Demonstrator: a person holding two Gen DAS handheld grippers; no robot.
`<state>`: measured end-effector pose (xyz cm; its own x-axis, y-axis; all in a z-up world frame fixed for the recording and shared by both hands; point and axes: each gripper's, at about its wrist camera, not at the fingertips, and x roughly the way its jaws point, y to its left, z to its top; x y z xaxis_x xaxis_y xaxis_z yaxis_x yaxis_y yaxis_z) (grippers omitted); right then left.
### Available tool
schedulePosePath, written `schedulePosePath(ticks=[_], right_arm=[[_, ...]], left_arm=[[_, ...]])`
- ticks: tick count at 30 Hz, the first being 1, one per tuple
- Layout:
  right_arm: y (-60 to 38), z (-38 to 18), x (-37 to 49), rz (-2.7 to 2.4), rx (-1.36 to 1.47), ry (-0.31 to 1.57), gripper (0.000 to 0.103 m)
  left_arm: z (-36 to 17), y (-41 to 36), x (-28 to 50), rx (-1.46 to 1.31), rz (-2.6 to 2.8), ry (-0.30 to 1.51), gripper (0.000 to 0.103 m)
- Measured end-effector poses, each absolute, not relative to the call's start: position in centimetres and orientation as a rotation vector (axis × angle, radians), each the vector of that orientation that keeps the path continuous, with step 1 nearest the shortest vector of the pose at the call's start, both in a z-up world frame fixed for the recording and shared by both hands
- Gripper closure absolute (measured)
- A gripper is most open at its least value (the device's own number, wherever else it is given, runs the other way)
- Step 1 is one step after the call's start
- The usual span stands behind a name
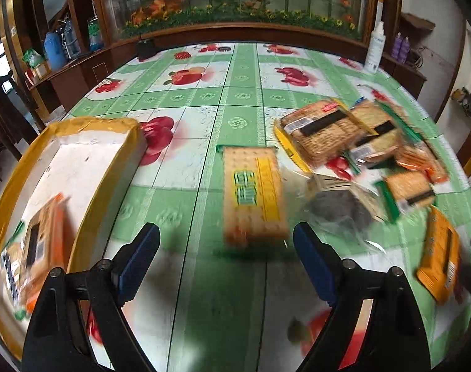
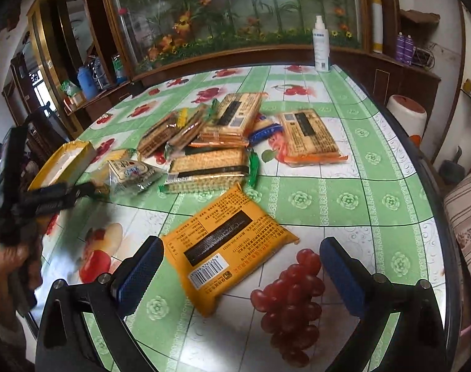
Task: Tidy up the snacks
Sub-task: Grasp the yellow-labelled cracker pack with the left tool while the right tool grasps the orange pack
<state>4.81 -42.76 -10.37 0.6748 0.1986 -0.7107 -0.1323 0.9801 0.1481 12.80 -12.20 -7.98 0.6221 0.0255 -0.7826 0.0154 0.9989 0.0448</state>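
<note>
My left gripper (image 1: 226,248) is open and empty, just short of a cracker pack with a yellow and green label (image 1: 252,193) lying on the table. At the left stands a yellow-rimmed white box (image 1: 111,155) holding an orange snack pack (image 1: 46,238). A pile of cracker packs (image 1: 359,136) lies at the right. My right gripper (image 2: 241,260) is open and empty, its fingers either side of an orange-yellow snack pack (image 2: 226,248) lying label down. The pile (image 2: 210,142) lies beyond it. The left gripper (image 2: 49,201) shows blurred at the left.
The table has a green and white fruit-print cloth (image 1: 235,93). A white spray bottle (image 2: 320,46) stands at its far edge. A clear bag with a dark snack (image 1: 337,207) lies by the pile. The table's right edge (image 2: 437,201) is close, with a striped cushion (image 2: 468,226) beyond.
</note>
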Motion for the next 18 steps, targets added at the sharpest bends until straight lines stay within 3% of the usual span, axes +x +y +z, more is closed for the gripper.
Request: schedulePosePath(ticks=[12, 18], right_arm=[[-39.5, -12.0, 7.7, 0.21, -0.081, 0.887, 0.0], [-39.9, -11.4, 7.9, 0.025, 0.02, 0.946, 0.0]], left_arm=[[-9.7, -12.4, 16.0, 0.039, 0.009, 0.937, 0.014], [-9.6, -12.4, 16.6, 0.039, 0.016, 0.941, 0.014]])
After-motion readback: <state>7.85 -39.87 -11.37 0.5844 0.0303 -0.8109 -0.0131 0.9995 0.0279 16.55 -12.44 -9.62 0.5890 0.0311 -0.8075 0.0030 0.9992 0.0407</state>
